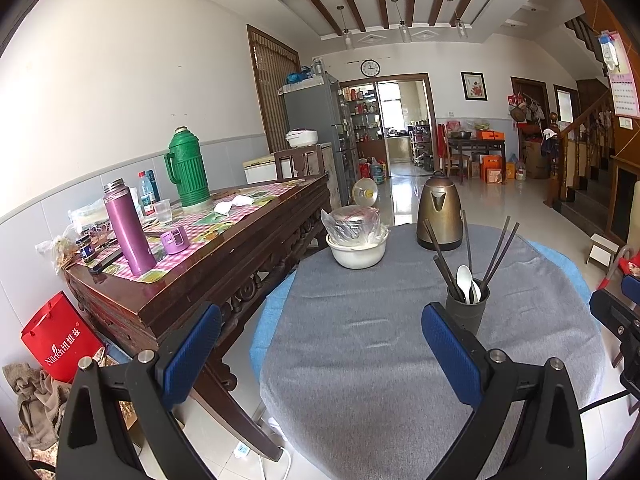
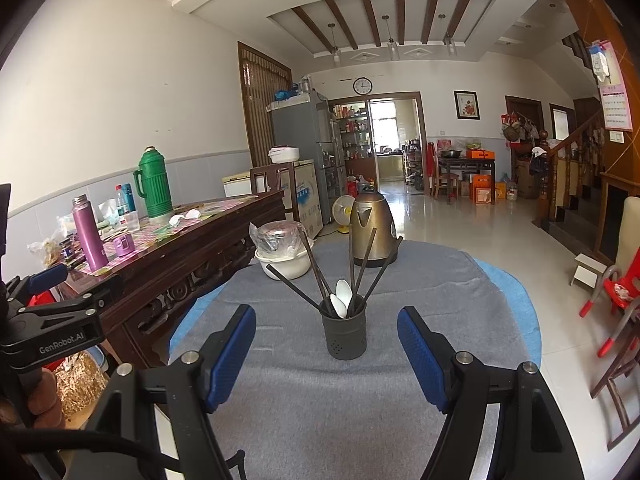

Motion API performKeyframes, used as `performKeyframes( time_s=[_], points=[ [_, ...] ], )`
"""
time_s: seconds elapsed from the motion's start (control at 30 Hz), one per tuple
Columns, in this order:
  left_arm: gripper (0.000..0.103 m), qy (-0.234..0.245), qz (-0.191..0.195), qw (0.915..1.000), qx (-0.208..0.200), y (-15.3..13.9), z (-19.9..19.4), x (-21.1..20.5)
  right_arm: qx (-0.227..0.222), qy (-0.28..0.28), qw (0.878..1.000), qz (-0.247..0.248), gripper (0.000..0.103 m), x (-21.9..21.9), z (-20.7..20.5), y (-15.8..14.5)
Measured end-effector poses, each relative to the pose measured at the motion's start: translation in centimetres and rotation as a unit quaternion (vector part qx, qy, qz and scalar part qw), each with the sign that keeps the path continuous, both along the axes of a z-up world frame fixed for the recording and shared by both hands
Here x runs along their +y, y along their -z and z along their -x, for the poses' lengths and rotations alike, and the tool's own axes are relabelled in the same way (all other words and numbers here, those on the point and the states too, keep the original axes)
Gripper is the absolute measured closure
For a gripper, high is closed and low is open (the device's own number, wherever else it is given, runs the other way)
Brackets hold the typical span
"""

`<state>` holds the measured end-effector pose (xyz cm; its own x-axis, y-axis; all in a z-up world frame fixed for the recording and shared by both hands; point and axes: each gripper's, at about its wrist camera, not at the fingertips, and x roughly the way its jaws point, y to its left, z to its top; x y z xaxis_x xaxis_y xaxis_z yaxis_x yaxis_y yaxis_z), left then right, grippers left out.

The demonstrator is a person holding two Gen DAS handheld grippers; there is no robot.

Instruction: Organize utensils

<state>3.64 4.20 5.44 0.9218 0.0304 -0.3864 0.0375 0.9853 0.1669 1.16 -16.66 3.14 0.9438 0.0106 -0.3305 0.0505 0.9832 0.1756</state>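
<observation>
On the grey-clothed table a dark utensil holder stands upright, with black chopsticks fanning out of it and two white spoons tucked inside. Both the right gripper and the left gripper have their jaws spread wide and hold nothing, the right one aimed straight at the holder. The chopsticks look light, stiff and slick, best pinched mid-shaft; the spoons seem breakable, so take them by the handle, and the holder could tip
</observation>
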Motion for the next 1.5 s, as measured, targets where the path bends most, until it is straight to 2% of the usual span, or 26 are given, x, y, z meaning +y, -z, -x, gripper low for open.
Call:
performKeyframes(
  time_s=[0.87, 1.27, 1.5],
  points=[
    [0.003, 0.005, 0.001, 1.0000, 0.009, 0.7, -0.4, -0.3, 0.008, 0.002, 1.000, 0.002, 0.026, 0.1, -0.5, 0.2],
    [0.003, 0.006, 0.021, 0.9995, 0.023, 1.3, -3.1, -0.5, 0.014, 0.016, 1.000, 0.001, 0.026, -1.6, -3.7, -0.3],
    [0.003, 0.007, 0.043, 0.9984, 0.036, 2.5, -6.1, -0.6, 0.028, 0.015, 0.999, 0.011, 0.026, -1.6, -7.5, 0.9]
  ],
)
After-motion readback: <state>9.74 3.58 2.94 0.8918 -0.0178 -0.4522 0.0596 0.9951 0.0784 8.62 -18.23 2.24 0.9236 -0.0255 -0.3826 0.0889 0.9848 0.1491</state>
